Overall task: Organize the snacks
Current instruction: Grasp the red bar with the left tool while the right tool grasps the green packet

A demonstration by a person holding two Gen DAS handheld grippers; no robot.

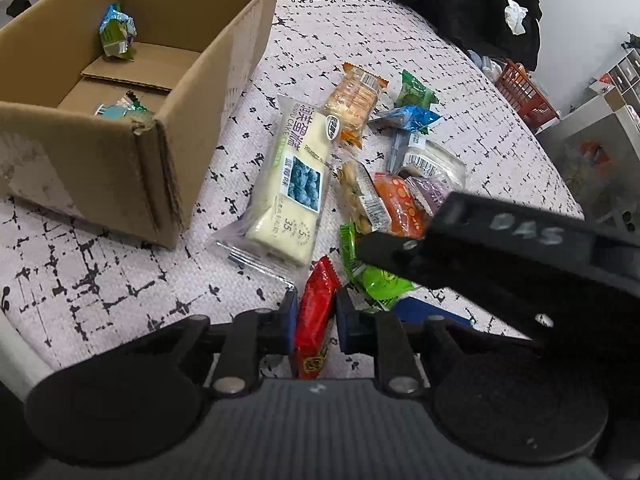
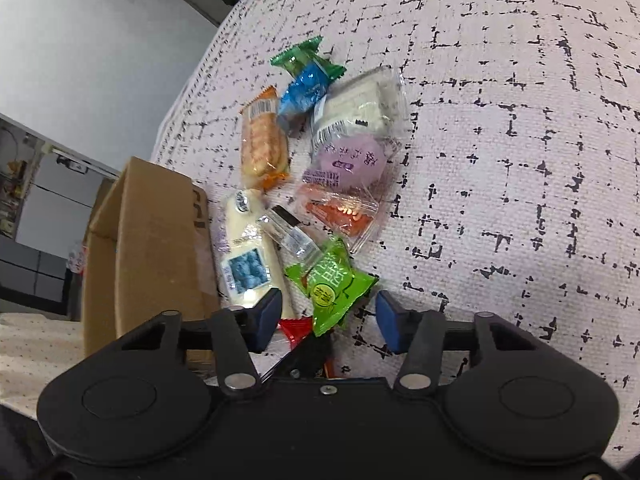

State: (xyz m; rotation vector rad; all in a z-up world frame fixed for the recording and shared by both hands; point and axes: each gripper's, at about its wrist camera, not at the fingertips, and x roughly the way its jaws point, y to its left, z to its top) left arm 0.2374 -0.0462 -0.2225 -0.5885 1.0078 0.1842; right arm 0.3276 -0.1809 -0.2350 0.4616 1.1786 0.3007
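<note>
My left tool point(image 1: 315, 322) is clamped on the red snack packet point(image 1: 316, 312) for the cardboard box point(image 1: 168, 80) at left, while my right tool point(image 2: 326, 326) hovers spread apart over the green packet point(image 2: 334, 284).

Background: a surface covered in pale pink cloth point(image 1: 100, 280) with a broken black grid pattern. Behind it stood a white wall point(image 2: 100, 60), grey cabinets point(image 2: 36, 256), white shelving point(image 1: 624, 72), an orange-red basket point(image 1: 524, 92) and dark clothing point(image 1: 480, 4).
</note>
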